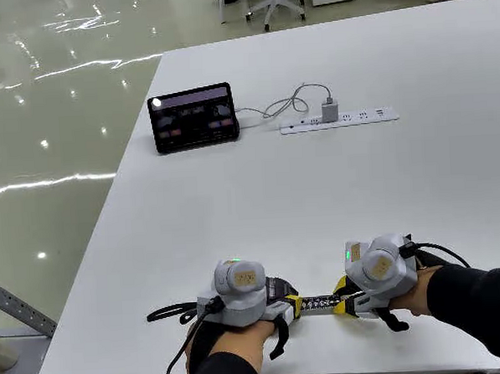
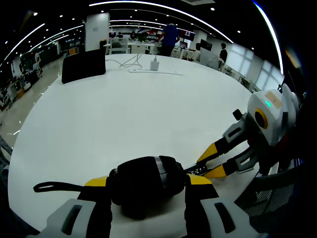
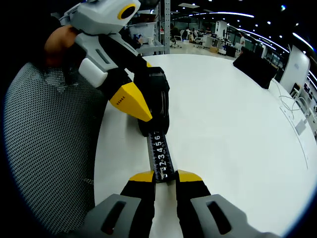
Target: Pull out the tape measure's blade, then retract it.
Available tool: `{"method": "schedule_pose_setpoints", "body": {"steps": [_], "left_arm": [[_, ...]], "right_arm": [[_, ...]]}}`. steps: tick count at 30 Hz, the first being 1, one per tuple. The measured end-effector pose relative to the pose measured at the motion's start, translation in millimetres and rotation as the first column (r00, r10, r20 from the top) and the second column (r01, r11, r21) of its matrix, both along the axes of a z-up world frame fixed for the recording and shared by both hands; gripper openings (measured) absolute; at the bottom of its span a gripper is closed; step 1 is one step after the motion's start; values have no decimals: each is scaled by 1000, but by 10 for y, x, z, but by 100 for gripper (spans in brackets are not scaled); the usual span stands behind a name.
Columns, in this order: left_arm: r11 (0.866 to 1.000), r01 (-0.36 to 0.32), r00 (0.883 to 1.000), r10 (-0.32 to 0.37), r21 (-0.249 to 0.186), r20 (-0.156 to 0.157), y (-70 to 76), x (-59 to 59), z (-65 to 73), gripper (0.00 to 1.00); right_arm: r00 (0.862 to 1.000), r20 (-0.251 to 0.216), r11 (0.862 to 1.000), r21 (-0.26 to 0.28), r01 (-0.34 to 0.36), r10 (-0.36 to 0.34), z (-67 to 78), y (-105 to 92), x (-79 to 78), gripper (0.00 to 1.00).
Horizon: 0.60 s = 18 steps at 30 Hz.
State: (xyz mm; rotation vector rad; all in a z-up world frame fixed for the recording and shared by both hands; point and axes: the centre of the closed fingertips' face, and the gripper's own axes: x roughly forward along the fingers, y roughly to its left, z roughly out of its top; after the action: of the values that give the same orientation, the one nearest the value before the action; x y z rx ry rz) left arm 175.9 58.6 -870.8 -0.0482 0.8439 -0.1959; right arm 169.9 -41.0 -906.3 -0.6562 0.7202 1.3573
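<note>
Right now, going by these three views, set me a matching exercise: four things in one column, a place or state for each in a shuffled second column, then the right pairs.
Things:
1. tape measure case
2. blade
3. tablet
4. power strip

Places or states:
A. white, with a charger plugged in
B. pulled out a short way, end clamped in the right gripper
C. black, held in the left gripper
D. dark screen, standing propped up

Pairs: 1-C, 2-B, 3-D, 4-A.

smooth matt white table, black plastic tape measure, glossy floor
</note>
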Motion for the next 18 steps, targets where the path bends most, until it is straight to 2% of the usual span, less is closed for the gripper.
{"method": "schedule_pose_setpoints", "body": {"steps": [12, 18], "left_arm": [[1000, 0, 1000, 0, -2, 1, 0, 0, -1, 55], [1000, -3, 1000, 3, -9, 0, 1, 1, 3, 55]], "right_arm": [[1000, 8, 1000, 2, -20, 20, 1, 53, 0, 11], [1000, -7, 1000, 8, -13, 13, 1, 76, -6, 11]]}}
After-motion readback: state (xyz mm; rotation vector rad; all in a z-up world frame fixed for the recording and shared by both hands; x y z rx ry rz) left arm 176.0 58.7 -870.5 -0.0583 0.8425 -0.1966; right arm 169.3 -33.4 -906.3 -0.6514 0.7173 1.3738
